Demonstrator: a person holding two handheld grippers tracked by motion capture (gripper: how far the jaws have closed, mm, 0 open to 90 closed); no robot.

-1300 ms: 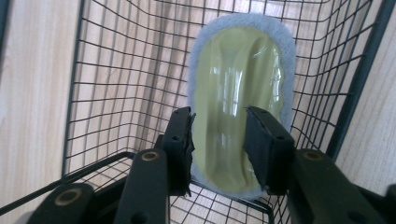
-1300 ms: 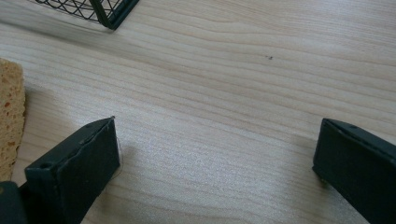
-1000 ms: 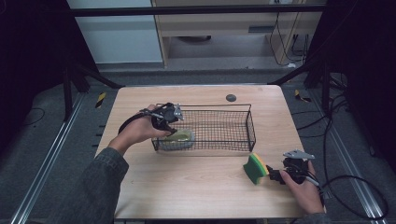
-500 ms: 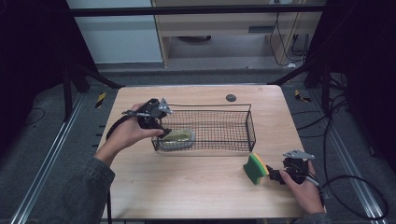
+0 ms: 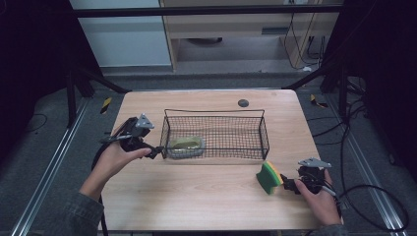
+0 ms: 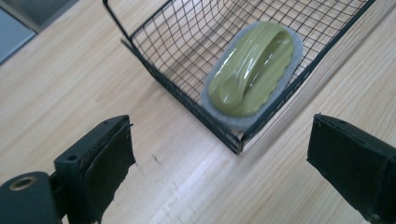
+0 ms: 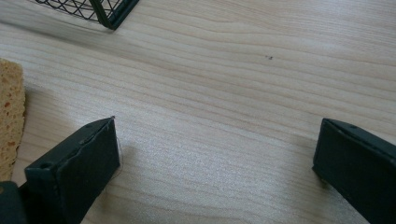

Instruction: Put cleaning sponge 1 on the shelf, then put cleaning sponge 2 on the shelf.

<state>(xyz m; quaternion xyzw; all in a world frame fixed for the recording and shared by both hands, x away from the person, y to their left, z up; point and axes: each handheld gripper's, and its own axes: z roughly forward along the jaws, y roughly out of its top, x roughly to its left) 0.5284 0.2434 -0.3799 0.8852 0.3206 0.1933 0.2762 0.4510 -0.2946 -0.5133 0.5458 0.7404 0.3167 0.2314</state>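
While both claws gape empty | scrubber (image 6: 250,74) in basket (image 5: 216,114) | sponge (image 5: 268,177) beside right claw (image 5: 291,185)

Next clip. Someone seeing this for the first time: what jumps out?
A black wire basket sits mid-table with an olive-green handled scrubber in its left end. The left gripper, jaws open, hovers just outside that end. A green-and-yellow sponge stands on the table's front right, beside the open right gripper.
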